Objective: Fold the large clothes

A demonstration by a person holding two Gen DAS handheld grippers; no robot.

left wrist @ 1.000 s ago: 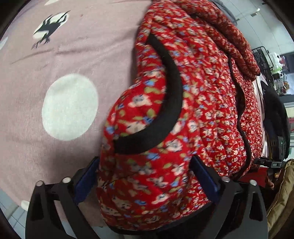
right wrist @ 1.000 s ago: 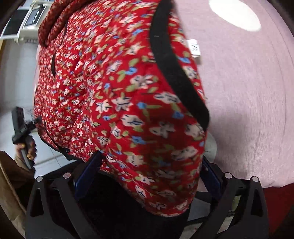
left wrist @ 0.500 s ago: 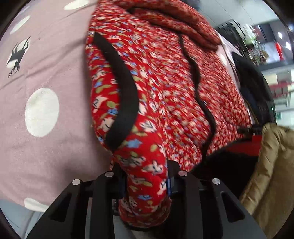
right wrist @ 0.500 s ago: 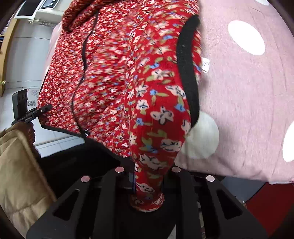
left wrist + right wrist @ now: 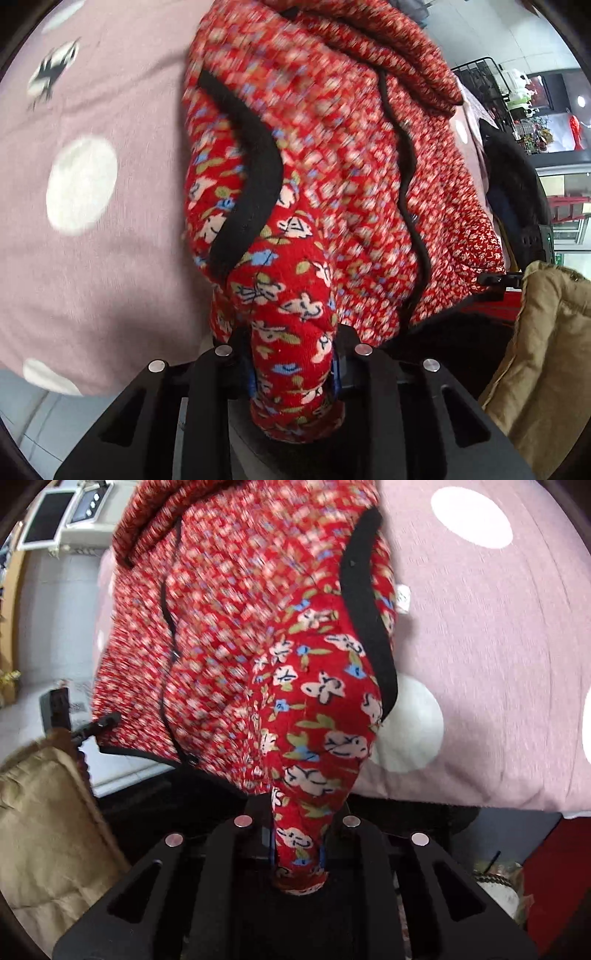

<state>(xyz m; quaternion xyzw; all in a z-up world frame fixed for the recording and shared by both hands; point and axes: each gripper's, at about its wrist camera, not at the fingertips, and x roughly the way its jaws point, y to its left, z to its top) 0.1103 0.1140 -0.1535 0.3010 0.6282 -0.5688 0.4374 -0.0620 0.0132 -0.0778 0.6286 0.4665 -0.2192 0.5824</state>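
In the left wrist view, the left gripper (image 5: pixel 293 363) is clamped on a bunched corner of the red flowered jacket (image 5: pixel 332 177). The padded cloth bulges out between the pads, and the rest of the jacket runs up and away from the fingers onto the pink spotted cover (image 5: pixel 110 240). A black trim (image 5: pixel 255 184) curves along the edge just above the pinch, and a black zip line snakes up the middle of the jacket. A tan padded sleeve (image 5: pixel 546 354) shows at the right.

In the right wrist view, the right gripper (image 5: pixel 297 843) pinches another bunched corner of the same jacket tightly. Here too the black trim (image 5: pixel 369 620) follows the edge above the grip, and the jacket's length stretches away from the fingers across the cover (image 5: pixel 498 664).

Each hand holds one near corner, so the jacket's long axis points away from both, and neither is clearly nearer. The fabric looks thick, quilted and soft; I judge it will fold in a fat roll rather than a sharp crease.
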